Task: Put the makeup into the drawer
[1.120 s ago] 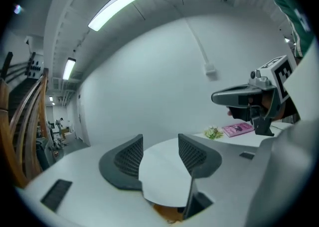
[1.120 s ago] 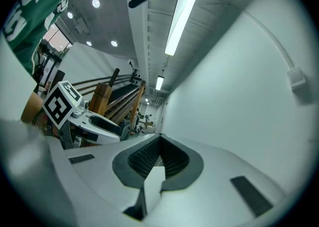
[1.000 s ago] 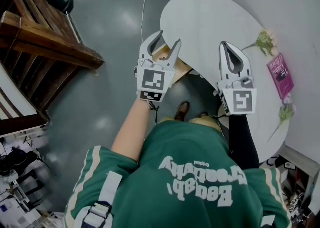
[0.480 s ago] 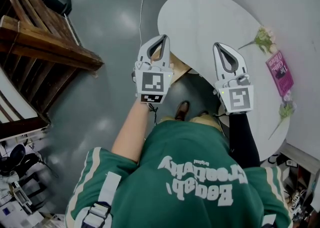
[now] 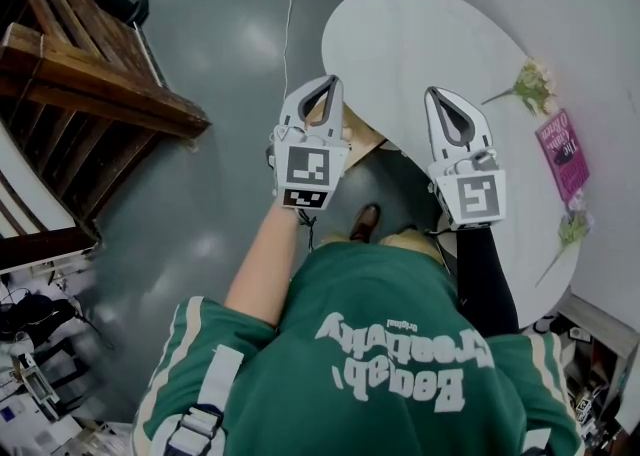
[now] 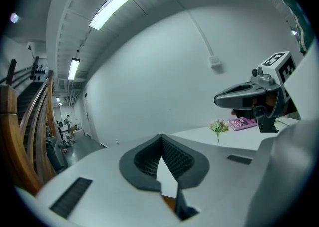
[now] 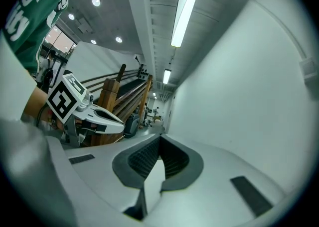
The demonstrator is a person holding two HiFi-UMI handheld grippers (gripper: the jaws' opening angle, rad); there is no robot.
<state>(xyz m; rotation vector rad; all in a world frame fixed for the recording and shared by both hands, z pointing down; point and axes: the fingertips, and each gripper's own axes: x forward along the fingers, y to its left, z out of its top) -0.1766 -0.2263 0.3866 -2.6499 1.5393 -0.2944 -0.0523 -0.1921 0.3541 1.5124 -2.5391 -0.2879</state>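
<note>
L tongs (image 5: pixel 326 84) & R tongs (image 5: pixel 447 99) are hovering closed, empty, over table (image 5: pixel 420 34). No makeup showing nr them; prob. needing jaws opened before reaching.

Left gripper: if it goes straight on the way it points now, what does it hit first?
Probably the white table: the shut left gripper points low across its top. If it clears that, the white wall behind. Depth is unclear.

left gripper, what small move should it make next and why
Probably open the left gripper and lower it onto the wooden drawer edge: its jaws are shut on nothing, right above that wood at the white table's rim. The right gripper is shut and empty too; no makeup shows.
</note>
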